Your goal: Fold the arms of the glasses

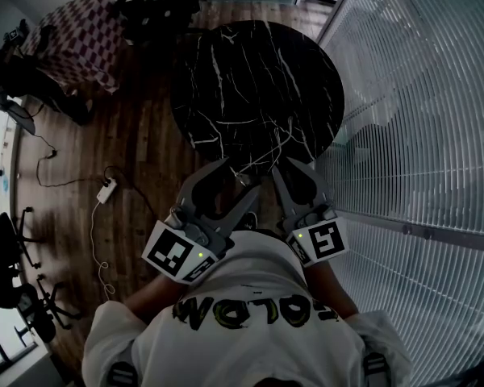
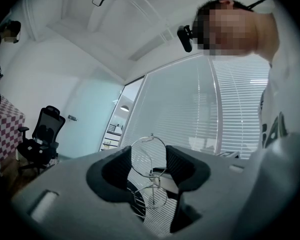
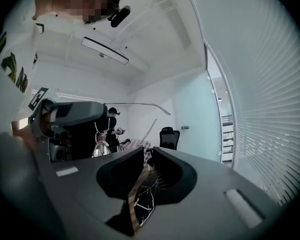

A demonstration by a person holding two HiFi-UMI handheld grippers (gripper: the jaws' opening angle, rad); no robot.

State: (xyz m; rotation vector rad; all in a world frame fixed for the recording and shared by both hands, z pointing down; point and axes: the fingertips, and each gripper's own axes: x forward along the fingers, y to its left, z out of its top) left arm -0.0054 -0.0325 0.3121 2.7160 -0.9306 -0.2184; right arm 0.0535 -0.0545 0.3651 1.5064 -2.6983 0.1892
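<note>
Thin wire-framed round glasses (image 2: 148, 156) sit upright between my left gripper's (image 2: 148, 160) pads, which are shut on the rim of one lens; the second lens (image 2: 152, 196) hangs below. In the head view both grippers are held at chest height over the near edge of a round black marble table (image 1: 258, 79), left gripper (image 1: 240, 177) beside right gripper (image 1: 294, 166). My right gripper (image 3: 148, 156) is nearly closed, pinching the end of one thin arm (image 3: 150, 131). The other arm (image 3: 140, 104) sticks out free above it.
A glass wall with white blinds (image 1: 419, 95) runs along the right. A table with a checkered cloth (image 1: 81, 39) stands at the far left, office chairs (image 1: 16, 240) at the left edge. A power strip with its cable (image 1: 106, 190) lies on the wooden floor.
</note>
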